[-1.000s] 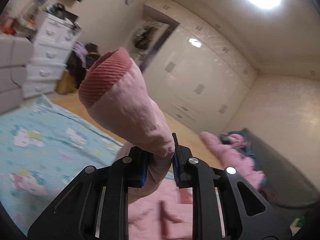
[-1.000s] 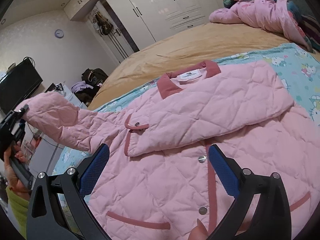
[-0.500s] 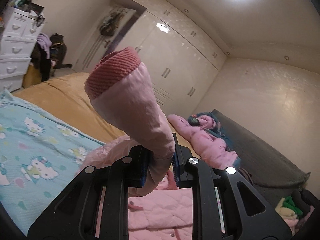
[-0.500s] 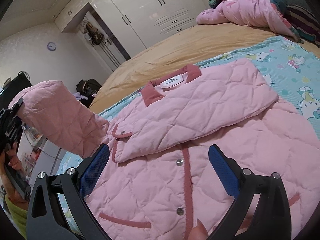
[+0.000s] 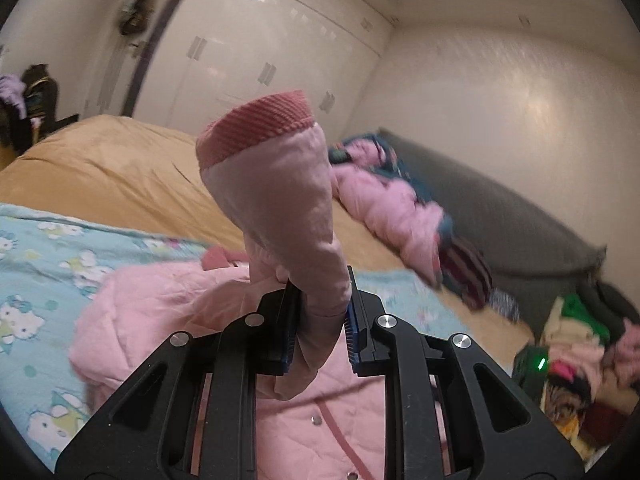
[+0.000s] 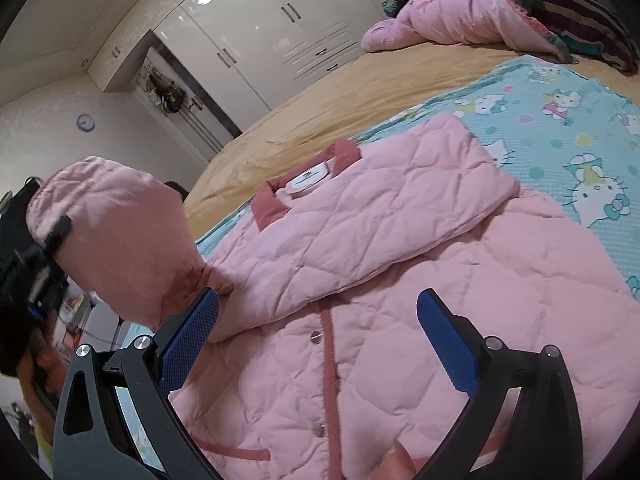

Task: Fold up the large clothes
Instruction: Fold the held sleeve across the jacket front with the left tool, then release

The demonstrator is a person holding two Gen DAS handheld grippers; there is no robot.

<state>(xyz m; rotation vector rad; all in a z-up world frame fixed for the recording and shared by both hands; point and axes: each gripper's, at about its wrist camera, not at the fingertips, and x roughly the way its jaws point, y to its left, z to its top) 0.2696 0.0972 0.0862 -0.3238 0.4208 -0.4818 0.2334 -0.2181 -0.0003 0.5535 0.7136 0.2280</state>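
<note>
A bedroom with glossy white wardrobe doors (image 6: 256,36) and pale walls holds a wide bed (image 6: 320,92) covered in a smooth tan sheet, with a turquoise cartoon-cat blanket (image 6: 568,140) spread over its near part. On the blanket lies a pink quilted jacket (image 6: 400,320), front up, its diamond stitching puffy and soft, a darker rose corduroy collar (image 6: 272,204) at about 11 o'clock from the jacket's middle and a row of metal snaps (image 6: 316,336) down the rose placket. One sleeve is folded flat across the chest towards 2 o'clock. The other sleeve (image 5: 288,208) is lifted off the bed: the left gripper (image 5: 322,320) pinches it narrowly between its blue ribbed pads, and the tube of fabric stands up from the jaws, ending in a ribbed rose cuff (image 5: 256,128). In the right wrist view that raised sleeve bulges at 9 o'clock. The right gripper (image 6: 320,344) hangs over the jacket's front with its blue pads spread wide, nothing between them. A crumpled pink quilt (image 6: 452,20) lies heaped at the bed's far side, at 1 o'clock.
</note>
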